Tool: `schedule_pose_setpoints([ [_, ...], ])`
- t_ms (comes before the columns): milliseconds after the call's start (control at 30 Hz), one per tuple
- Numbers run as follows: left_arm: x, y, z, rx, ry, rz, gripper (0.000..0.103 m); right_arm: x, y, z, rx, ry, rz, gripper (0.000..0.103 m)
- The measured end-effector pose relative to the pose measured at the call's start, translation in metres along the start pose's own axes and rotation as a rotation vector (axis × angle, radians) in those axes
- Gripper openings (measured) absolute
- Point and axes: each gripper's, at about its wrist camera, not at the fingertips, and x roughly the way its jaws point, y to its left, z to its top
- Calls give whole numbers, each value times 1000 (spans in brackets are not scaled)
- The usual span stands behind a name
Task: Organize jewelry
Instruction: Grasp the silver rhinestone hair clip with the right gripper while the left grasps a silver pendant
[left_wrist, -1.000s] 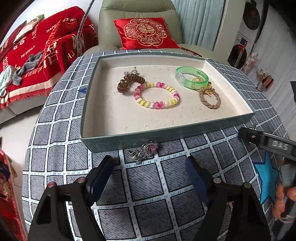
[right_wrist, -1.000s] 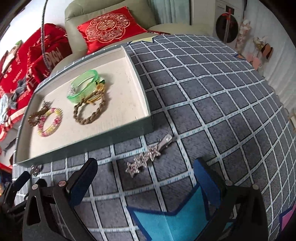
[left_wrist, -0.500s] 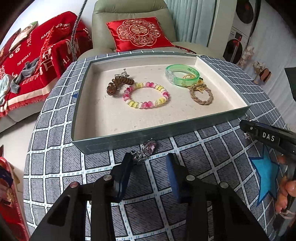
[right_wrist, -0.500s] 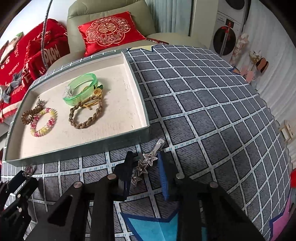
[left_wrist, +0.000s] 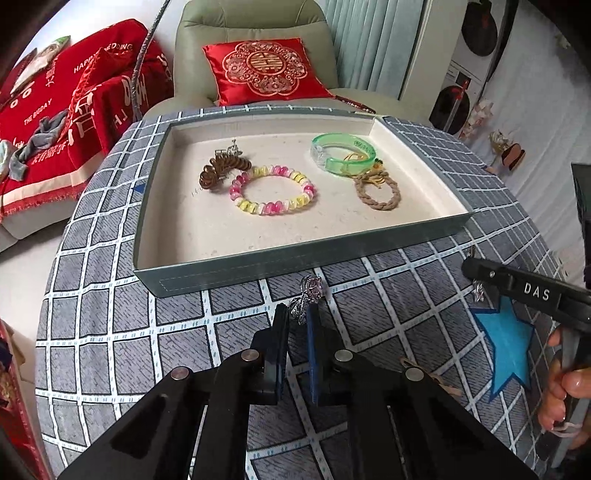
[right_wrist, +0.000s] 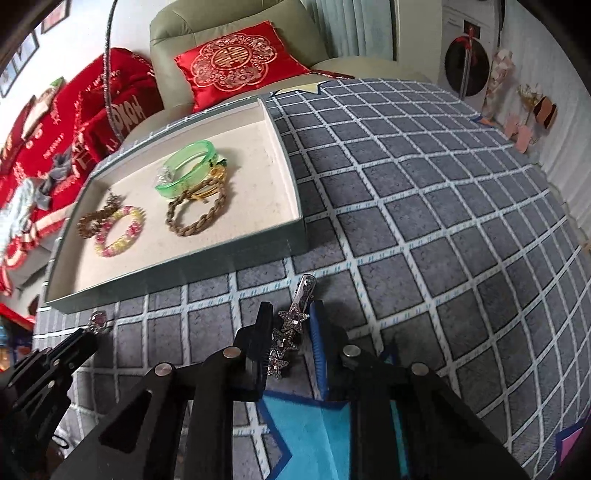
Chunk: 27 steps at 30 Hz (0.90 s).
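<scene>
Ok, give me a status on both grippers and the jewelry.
Left gripper shut on pink-stone brooch. Right gripper, jaws just closing, shut on star hair clip. Both pieces on tablecloth, short of tray. Nothing in the way.

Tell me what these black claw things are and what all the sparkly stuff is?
They are two grabbing tools that a person holds, one per hand, each carrying a camera looking along its fingers. The left gripper has just closed on a silver brooch with a pink stone. The right gripper has just closed on a sparkly silver star hair clip. Both lie on the grey checked tablecloth. Behind them, the shallow grey-green tray holds a pink-and-yellow bead bracelet, a clear green bangle, a braided tan cord bracelet and a brown coiled hair tie.
</scene>
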Motion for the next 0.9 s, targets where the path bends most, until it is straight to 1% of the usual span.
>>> schedule_pose_setpoints([
  [100, -8, 1, 0, -6, -15, -11, 24, -4, -4, -7, 10, 7, 41, 22],
  [300, -26, 4, 4, -14, -52, -22, 24, -20, -9, -18, -1, 6, 91, 22],
  [467, -39, 6, 9, -20, -85, -39, 24, -36, -11, -21, -8, -8, 121, 22],
  [700, -52, 9, 21, -15, -126, -49, 24, -61, -3, -11, -29, -45, 169, 22],
  [800, -54, 10, 29, -13, -138, -51, 24, -68, 6, 0, -46, -58, 197, 22],
  [900, -53, 10, 39, -5, -148, -50, 24, -74, 17, 15, -79, -85, 203, 22],
])
